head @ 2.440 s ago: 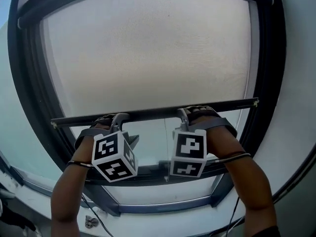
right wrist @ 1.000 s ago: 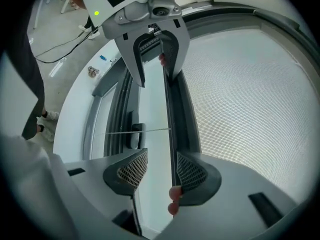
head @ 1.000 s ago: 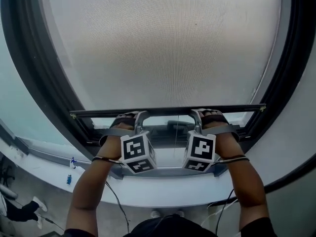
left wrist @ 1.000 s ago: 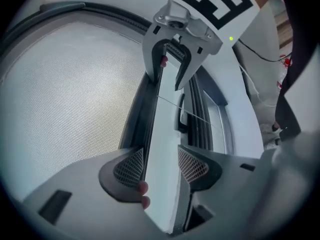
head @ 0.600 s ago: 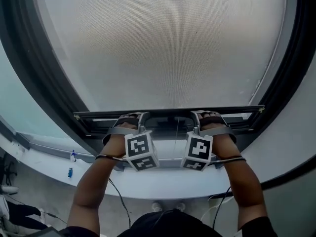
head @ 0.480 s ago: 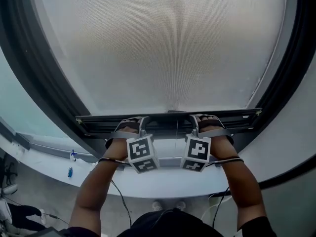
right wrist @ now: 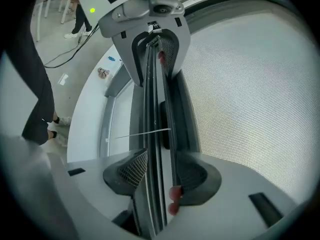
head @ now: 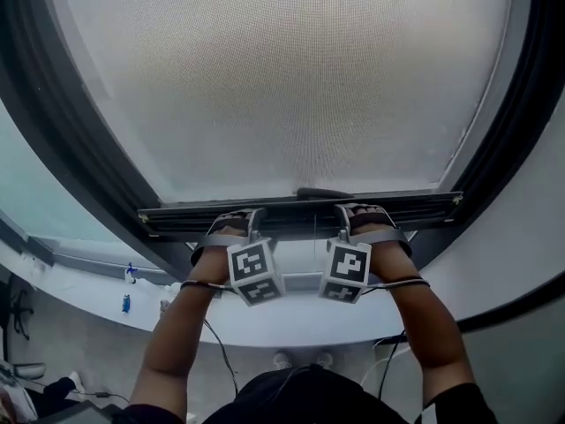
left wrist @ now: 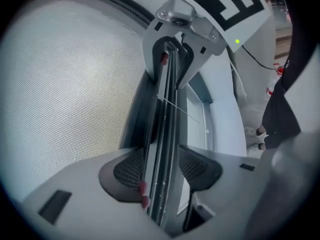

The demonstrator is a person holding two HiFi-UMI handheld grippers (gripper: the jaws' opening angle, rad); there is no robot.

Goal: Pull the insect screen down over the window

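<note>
The grey mesh insect screen covers almost the whole window. Its dark bottom bar lies level, just above the lower window frame. My left gripper and right gripper hold that bar side by side near its middle. In the left gripper view the bar runs between the ribbed pads of my left gripper, which is shut on it. The right gripper view shows my right gripper shut on the bar in the same way. A thin pull cord hangs between them.
A white curved sill runs below the frame, with a small blue object at its left end. Cables and shoes lie on the floor beneath. Dark-trousered legs stand close behind the sill.
Both grippers have drawn the bar down from mid-window to just above the lower frame. The strip of bare glass under it has closed, and the mesh has lengthened.
</note>
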